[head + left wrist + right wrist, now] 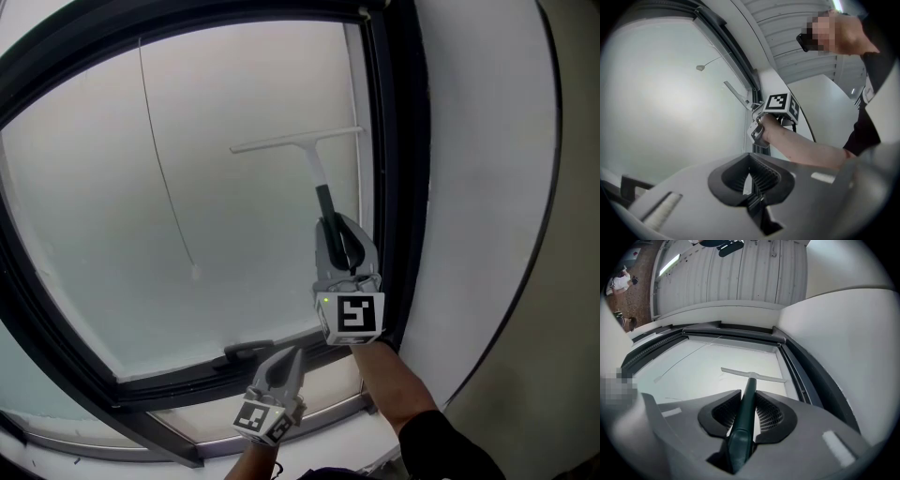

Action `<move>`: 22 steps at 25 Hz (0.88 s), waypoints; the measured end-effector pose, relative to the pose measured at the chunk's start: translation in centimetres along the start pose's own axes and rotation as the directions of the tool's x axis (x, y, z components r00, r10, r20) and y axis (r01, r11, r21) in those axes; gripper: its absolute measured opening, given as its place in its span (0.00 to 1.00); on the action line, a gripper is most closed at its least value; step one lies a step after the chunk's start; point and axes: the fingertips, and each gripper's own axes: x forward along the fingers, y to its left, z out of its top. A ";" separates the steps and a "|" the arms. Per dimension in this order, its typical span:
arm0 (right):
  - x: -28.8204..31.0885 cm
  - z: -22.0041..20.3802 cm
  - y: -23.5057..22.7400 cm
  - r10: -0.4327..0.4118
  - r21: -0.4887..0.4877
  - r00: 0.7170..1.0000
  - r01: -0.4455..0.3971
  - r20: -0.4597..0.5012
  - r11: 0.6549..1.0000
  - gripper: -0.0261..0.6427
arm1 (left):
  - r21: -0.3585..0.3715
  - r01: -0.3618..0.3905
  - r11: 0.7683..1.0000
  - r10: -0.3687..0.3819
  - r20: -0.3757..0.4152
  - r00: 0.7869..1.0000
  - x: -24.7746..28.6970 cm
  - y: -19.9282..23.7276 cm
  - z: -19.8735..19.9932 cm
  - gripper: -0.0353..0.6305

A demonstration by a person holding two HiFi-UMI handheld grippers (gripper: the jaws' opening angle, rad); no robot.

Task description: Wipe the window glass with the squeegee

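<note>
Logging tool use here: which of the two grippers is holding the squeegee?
The right gripper, its jaws shut on the squeegee; the left gripper hangs lower, shut on nothing.

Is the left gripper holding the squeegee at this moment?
No, the left gripper is shut on nothing, while the dark handle of the squeegee sits clamped in the right gripper.

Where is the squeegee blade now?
Head view: squeegee blade sits upper right on the window glass, beside the dark frame; the right gripper clamps its handle.
</note>
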 end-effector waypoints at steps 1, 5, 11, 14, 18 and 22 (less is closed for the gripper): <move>-0.1 -0.1 0.0 0.000 -0.002 1.000 0.000 -0.003 1.000 0.18 | -0.008 0.002 1.000 -0.002 -0.005 1.000 0.0 0.0 -0.3 0.05; -0.6 -0.2 0.1 0.003 0.003 1.000 -0.003 0.001 1.000 0.18 | -0.023 -0.009 1.000 0.009 -0.025 1.000 -0.3 0.2 -0.9 0.05; -1.8 -0.7 0.5 0.003 0.026 1.000 -0.003 -0.009 1.000 0.18 | 0.005 -0.016 1.000 0.016 -0.033 0.999 -0.7 0.7 -1.6 0.05; -2.7 -1.6 0.5 0.003 0.006 0.999 -0.002 -0.036 1.000 0.18 | 0.010 -0.019 1.000 0.020 -0.033 0.999 -0.8 0.7 -1.5 0.05; -3.5 -2.5 0.7 0.012 -0.004 0.998 -0.012 -0.055 1.000 0.18 | 0.003 -0.028 1.000 0.028 -0.033 0.999 -1.0 0.3 -1.4 0.05; -4.0 -2.9 0.9 0.009 0.002 0.998 -0.009 -0.070 1.000 0.18 | -0.006 -0.037 0.999 0.037 -0.045 0.998 -1.2 0.0 -1.3 0.05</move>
